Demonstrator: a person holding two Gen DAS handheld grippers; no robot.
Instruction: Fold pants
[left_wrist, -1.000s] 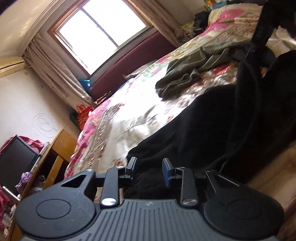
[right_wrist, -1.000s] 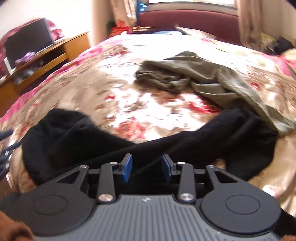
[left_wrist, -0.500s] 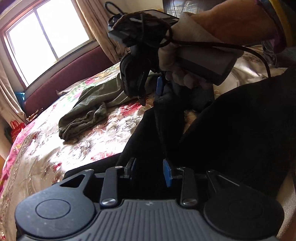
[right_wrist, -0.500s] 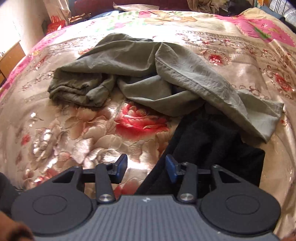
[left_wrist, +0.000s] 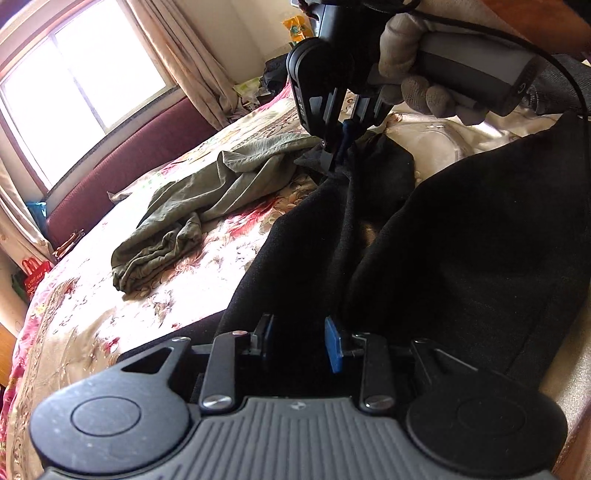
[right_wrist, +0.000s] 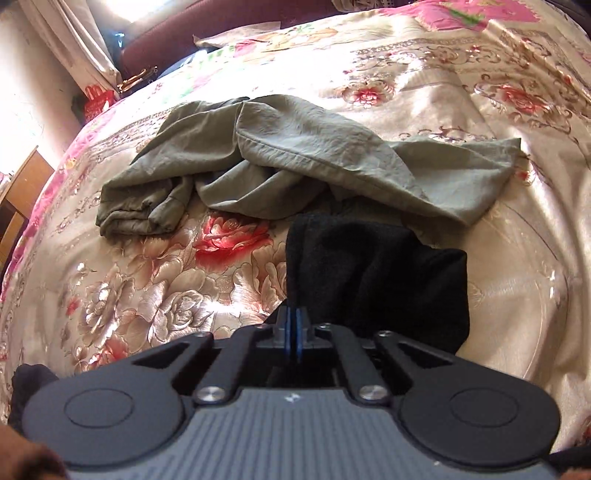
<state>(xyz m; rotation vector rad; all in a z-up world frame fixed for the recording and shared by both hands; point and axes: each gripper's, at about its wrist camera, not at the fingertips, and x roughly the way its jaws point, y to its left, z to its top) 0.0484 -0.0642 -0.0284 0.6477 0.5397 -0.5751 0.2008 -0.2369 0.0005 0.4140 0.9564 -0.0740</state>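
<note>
Black pants (left_wrist: 461, 240) lie on the floral bedspread (left_wrist: 92, 306); one end also shows in the right wrist view (right_wrist: 369, 266). My left gripper (left_wrist: 299, 341) is open, its blue pads apart, with black cloth lying between and under them. My right gripper (right_wrist: 294, 332) is shut on the edge of the black pants, pads pressed together. In the left wrist view the right gripper (left_wrist: 341, 144) pinches the far end of the pants and lifts it slightly. An olive-green garment (right_wrist: 280, 166) lies crumpled just beyond the black pants.
The bed has a maroon headboard (left_wrist: 122, 173) below a bright window (left_wrist: 81, 96) with curtains. A wooden cabinet (right_wrist: 18, 195) stands at the bed's left. A red bag (left_wrist: 33, 269) sits on the floor by the wall.
My right gripper has closed on the edge of the black pants; it was open half a second ago. My left gripper has stayed open over the black cloth while its view shifted.
</note>
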